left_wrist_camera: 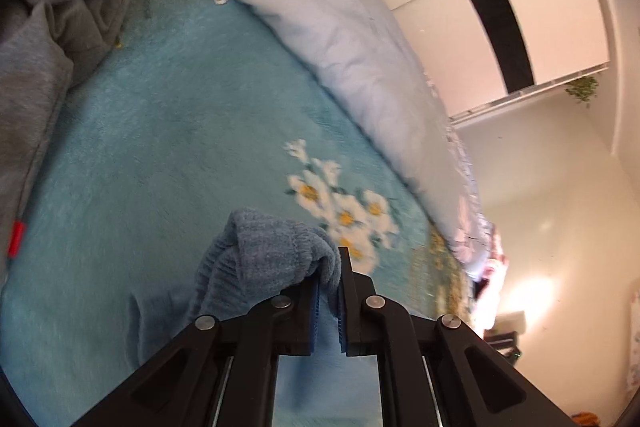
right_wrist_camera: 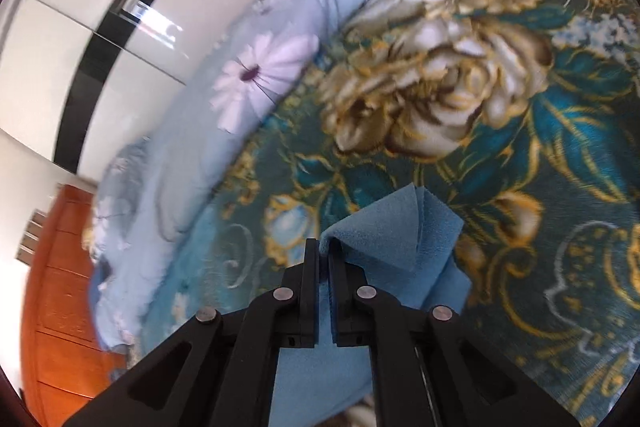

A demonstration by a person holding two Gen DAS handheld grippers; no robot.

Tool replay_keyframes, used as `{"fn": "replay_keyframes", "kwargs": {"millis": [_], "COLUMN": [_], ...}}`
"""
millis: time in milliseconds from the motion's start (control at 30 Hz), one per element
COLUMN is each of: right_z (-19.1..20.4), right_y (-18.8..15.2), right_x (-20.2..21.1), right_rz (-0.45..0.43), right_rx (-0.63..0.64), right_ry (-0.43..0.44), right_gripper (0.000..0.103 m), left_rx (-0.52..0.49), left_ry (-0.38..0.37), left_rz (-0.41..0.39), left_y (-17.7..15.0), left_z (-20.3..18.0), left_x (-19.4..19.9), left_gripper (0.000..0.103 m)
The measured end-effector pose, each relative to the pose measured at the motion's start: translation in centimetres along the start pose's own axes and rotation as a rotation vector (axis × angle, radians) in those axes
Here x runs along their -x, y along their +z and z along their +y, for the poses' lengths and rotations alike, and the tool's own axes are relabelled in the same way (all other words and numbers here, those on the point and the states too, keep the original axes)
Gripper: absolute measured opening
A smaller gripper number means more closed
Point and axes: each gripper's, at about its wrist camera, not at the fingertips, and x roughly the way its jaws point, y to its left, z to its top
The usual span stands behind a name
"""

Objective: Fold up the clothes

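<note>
Garment (left_wrist_camera: 264,259), blue knit, over bed (left_wrist_camera: 168,147): ribbed end pinched in left tool (left_wrist_camera: 329,269), smooth folded edge pinched in right tool (right_wrist_camera: 323,259). Left view only: grey clothing (left_wrist_camera: 44,39). Both: quilt (right_wrist_camera: 248,67). Garment's middle hidden below tools.

Open blanket (left_wrist_camera: 168,155) ahead; quilt (left_wrist_camera: 332,39) and grey garment (left_wrist_camera: 36,67) flank it.

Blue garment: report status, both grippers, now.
Left gripper shut on blue garment, ribbed edge. Right gripper shut on its smooth folded edge. Grey garment heaped nearby, apart.
</note>
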Motion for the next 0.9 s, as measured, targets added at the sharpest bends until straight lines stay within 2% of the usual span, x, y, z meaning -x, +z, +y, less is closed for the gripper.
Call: {"fn": "replay_keyframes", "kwargs": {"millis": [67, 167, 200, 233, 267, 300, 367, 467, 567, 600, 633, 700, 767, 900], "right_z": [-0.3, -0.4, -0.2, 0.1, 0.4, 0.7, 1.5, 2.8, 3.4, 3.1, 2.6, 1.1, -1.0, -5.2], "right_y": [0.0, 0.0, 0.0, -0.1, -0.2, -0.2, -0.3, -0.7, -1.8, -2.5, -3.3, -5.0, -6.5, -7.4], "right_x": [-1.2, -1.5, -1.4, -1.3, -1.1, -0.8, 0.0, 2.0, 4.8, 5.8, 6.6, 7.7, 8.0, 7.3], "right_rz": [0.012, 0.018, 0.018, 0.017, 0.014, 0.009, -0.007, -0.041, -0.084, -0.098, -0.111, -0.122, -0.107, -0.069], "right_rx": [0.001, 0.021, 0.037, 0.056, 0.076, 0.095, 0.138, 0.205, 0.259, 0.268, 0.276, 0.278, 0.253, 0.107], "right_ry": [-0.031, -0.051, -0.056, -0.063, -0.072, -0.076, -0.069, -0.040, 0.021, 0.037, 0.048, 0.043, 0.018, 0.018], "right_gripper": [0.005, 0.006, 0.006, 0.006, 0.008, 0.012, 0.044, 0.051, 0.059, 0.060, 0.063, 0.067, 0.068, 0.068], "left_rx": [0.002, 0.000, -0.014, -0.030, -0.047, -0.067, -0.114, -0.176, -0.191, -0.174, -0.151, -0.083, 0.033, 0.220], "left_ry": [0.025, 0.023, 0.021, 0.020, 0.020, 0.015, 0.010, -0.005, 0.032, 0.065, 0.083, 0.083, 0.060, -0.042], "left_rz": [0.006, 0.001, 0.000, 0.002, 0.005, 0.003, -0.004, -0.050, -0.159, -0.192, -0.201, -0.167, -0.117, -0.127], "left_y": [0.1, 0.0, -0.3, -0.6, -0.8, -1.2, -1.8, -2.7, -4.4, -5.3, -6.1, -7.4, -8.5, -9.1], "left_z": [0.7, 1.0, 0.8, 0.4, 0.0, -0.5, -1.7, -3.3, -3.2, -2.4, -1.5, 0.7, 3.6, 6.8], "left_x": [-0.9, -1.2, -1.1, -0.9, -0.8, -0.4, 0.8, 3.9, 7.6, 8.5, 8.9, 8.6, 7.4, 5.9], "left_gripper": [0.008, 0.015, 0.026, 0.046, 0.054, 0.065, 0.071, 0.075, 0.090, 0.095, 0.095, 0.095, 0.095, 0.095]}}
